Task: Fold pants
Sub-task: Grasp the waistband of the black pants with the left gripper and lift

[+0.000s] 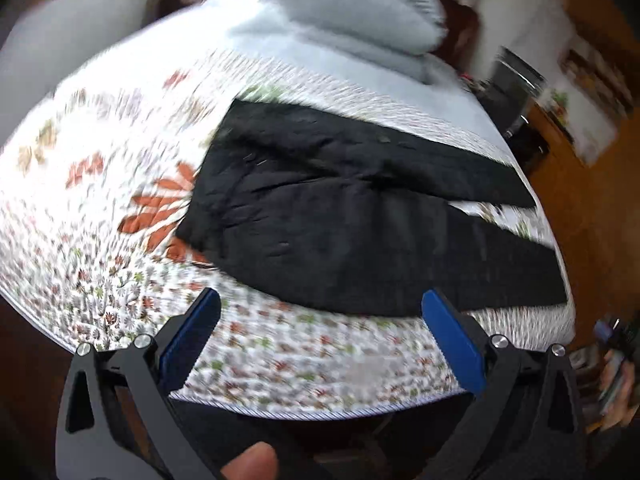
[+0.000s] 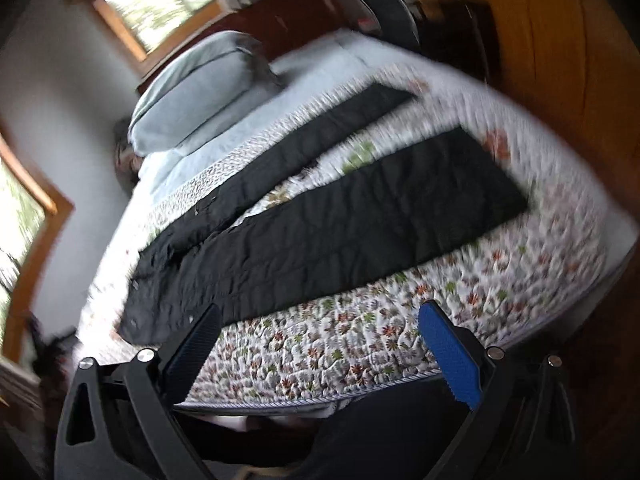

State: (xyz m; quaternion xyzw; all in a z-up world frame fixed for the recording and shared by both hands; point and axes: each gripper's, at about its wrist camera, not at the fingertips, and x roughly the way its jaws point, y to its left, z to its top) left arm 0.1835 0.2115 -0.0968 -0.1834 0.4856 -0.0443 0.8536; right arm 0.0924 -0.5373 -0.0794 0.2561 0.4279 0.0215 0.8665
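Note:
Black pants [image 1: 340,216] lie spread flat on a floral quilt [image 1: 100,208], waist to the left and the two legs splayed toward the right. My left gripper [image 1: 320,304] is open and empty, above the near edge of the bed, just short of the near leg. In the right wrist view the pants [image 2: 340,232] run from the waist at lower left to the leg ends at upper right. My right gripper [image 2: 320,312] is open and empty, above the quilt's [image 2: 360,352] near edge, its left finger [image 2: 192,348] close to the waist. Both views are motion-blurred.
Grey-blue pillows [image 1: 352,12] are stacked at the head of the bed, also in the right wrist view [image 2: 200,92]. A dark bin [image 1: 516,88] and wooden floor [image 1: 592,208] lie beyond the far side. Windows [image 2: 160,4] are on the wall. A wooden wardrobe [image 2: 560,40] stands at right.

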